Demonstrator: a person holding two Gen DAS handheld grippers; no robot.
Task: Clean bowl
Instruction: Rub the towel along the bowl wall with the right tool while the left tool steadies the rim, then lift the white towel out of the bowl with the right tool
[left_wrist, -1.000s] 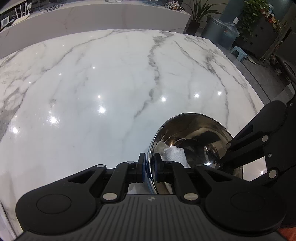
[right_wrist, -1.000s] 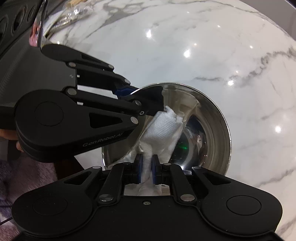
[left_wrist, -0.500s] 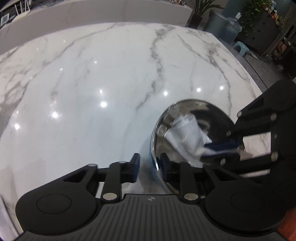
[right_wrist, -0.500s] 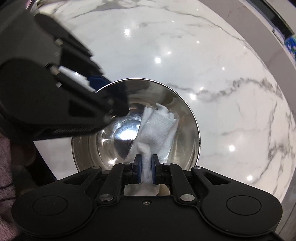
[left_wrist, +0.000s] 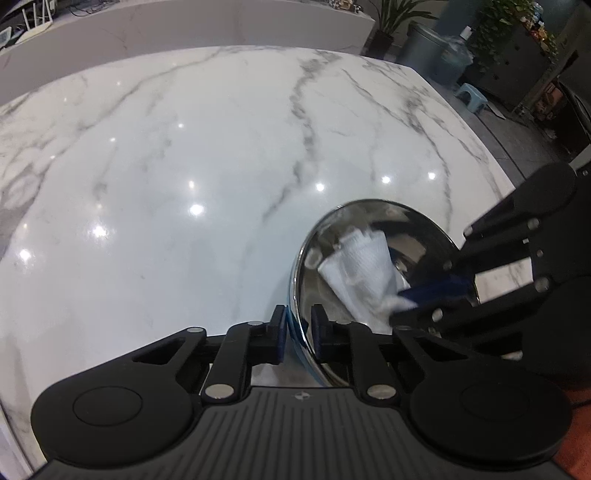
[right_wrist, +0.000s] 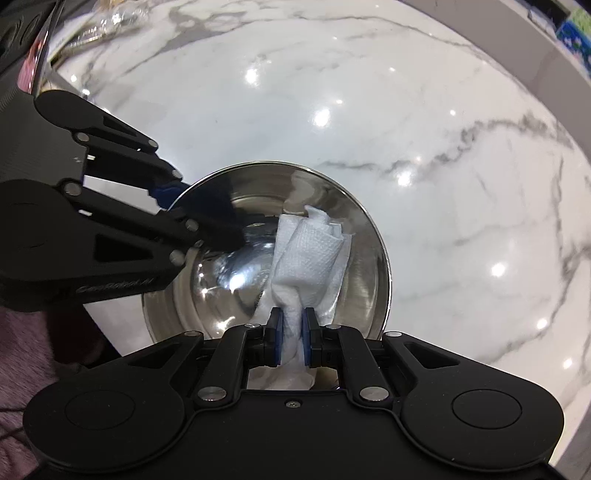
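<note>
A shiny steel bowl (right_wrist: 369, 280) stands on the white marble table (right_wrist: 406, 122); it also shows in the left wrist view (left_wrist: 321, 236). My left gripper (left_wrist: 298, 325) is shut on the bowl's rim, one finger inside and one outside; it appears at the left of the right wrist view (right_wrist: 168, 201). My right gripper (right_wrist: 293, 332) is shut on a wad of white paper towel (right_wrist: 310, 254) and presses it against the bowl's inner wall. In the left wrist view the towel (left_wrist: 364, 266) lies inside the bowl with the right gripper (left_wrist: 413, 299) behind it.
The marble table (left_wrist: 184, 166) stretches far and left of the bowl. Its right edge drops to a floor with a small blue stool (left_wrist: 471, 94), a grey bin (left_wrist: 424, 48) and potted plants (left_wrist: 391, 18). Clear plastic wrap (right_wrist: 107, 22) lies at the far left.
The right gripper has swept the towel around inside the bowl, from the near-left wall to the right-hand wall. The left gripper has kept its hold on the rim.
</note>
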